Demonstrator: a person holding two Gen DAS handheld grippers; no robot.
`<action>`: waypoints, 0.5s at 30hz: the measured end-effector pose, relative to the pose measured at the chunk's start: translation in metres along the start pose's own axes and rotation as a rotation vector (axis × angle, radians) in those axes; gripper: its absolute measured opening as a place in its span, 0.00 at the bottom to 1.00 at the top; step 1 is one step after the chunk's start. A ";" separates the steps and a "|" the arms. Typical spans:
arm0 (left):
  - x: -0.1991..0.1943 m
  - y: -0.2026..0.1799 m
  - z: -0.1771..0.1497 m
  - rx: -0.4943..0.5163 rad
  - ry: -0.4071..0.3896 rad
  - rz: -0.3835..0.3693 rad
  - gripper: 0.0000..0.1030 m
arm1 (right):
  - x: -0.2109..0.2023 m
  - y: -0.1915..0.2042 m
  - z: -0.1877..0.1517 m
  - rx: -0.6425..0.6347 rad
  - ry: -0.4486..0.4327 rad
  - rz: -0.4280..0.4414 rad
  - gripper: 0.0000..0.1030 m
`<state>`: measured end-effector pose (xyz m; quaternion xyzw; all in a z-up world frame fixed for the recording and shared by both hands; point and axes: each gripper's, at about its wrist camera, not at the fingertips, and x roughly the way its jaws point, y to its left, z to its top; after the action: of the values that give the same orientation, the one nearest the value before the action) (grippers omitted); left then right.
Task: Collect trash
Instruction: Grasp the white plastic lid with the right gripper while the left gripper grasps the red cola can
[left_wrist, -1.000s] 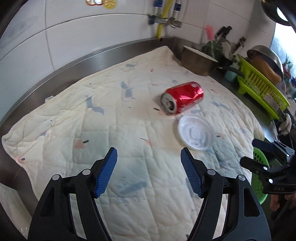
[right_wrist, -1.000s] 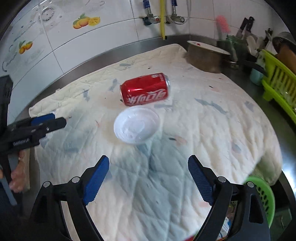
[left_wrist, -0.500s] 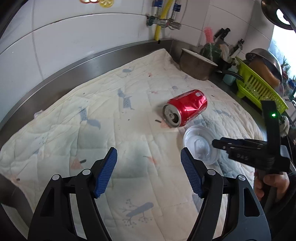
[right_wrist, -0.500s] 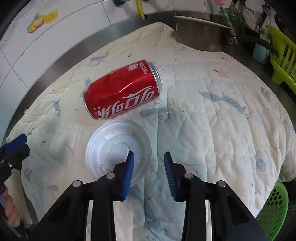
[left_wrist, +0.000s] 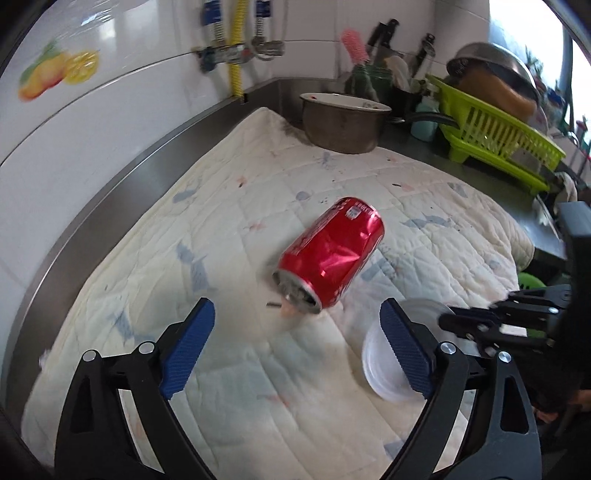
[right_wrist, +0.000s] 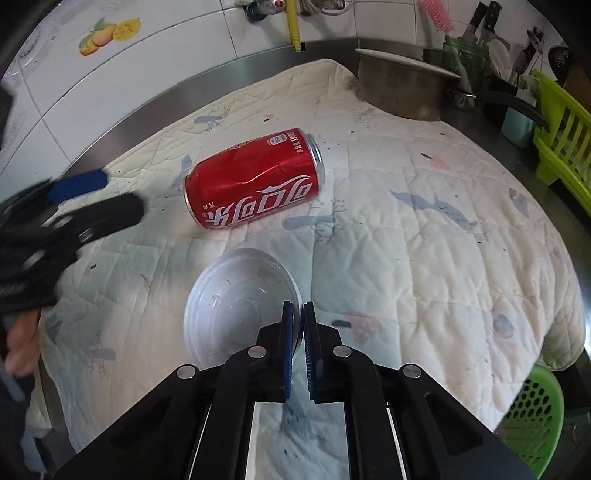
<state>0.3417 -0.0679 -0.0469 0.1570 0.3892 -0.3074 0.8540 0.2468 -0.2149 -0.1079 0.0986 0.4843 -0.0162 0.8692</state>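
Observation:
A dented red cola can (left_wrist: 328, 254) lies on its side on the quilted cloth (left_wrist: 229, 229); it also shows in the right wrist view (right_wrist: 255, 177). My left gripper (left_wrist: 295, 345) is open, just short of the can's open end. A white plastic lid (right_wrist: 236, 310) is tilted up off the cloth. My right gripper (right_wrist: 298, 317) is shut on the lid's right rim. The lid (left_wrist: 380, 365) and the right gripper (left_wrist: 458, 321) also show at the right of the left wrist view. The left gripper (right_wrist: 74, 199) shows blurred at the left of the right wrist view.
A metal pot (left_wrist: 343, 122) stands at the cloth's far corner. A green dish rack (left_wrist: 495, 133) with bowls is at the right. A green basket (right_wrist: 532, 417) sits below the counter's front right edge. A tiled wall with taps (left_wrist: 236, 48) runs behind.
My right gripper has closed on the lid's rim and tilted it up. My left gripper has moved forward, closer to the can.

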 end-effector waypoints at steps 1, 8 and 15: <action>0.005 -0.004 0.005 0.022 0.000 -0.002 0.87 | -0.005 -0.002 -0.003 0.000 -0.003 -0.002 0.05; 0.050 -0.022 0.032 0.141 0.049 -0.019 0.90 | -0.034 -0.013 -0.018 0.012 -0.019 -0.019 0.05; 0.083 -0.028 0.043 0.194 0.102 -0.016 0.90 | -0.057 -0.026 -0.029 0.030 -0.027 -0.053 0.05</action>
<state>0.3901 -0.1444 -0.0833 0.2514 0.4016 -0.3422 0.8114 0.1892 -0.2387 -0.0787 0.0984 0.4745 -0.0476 0.8734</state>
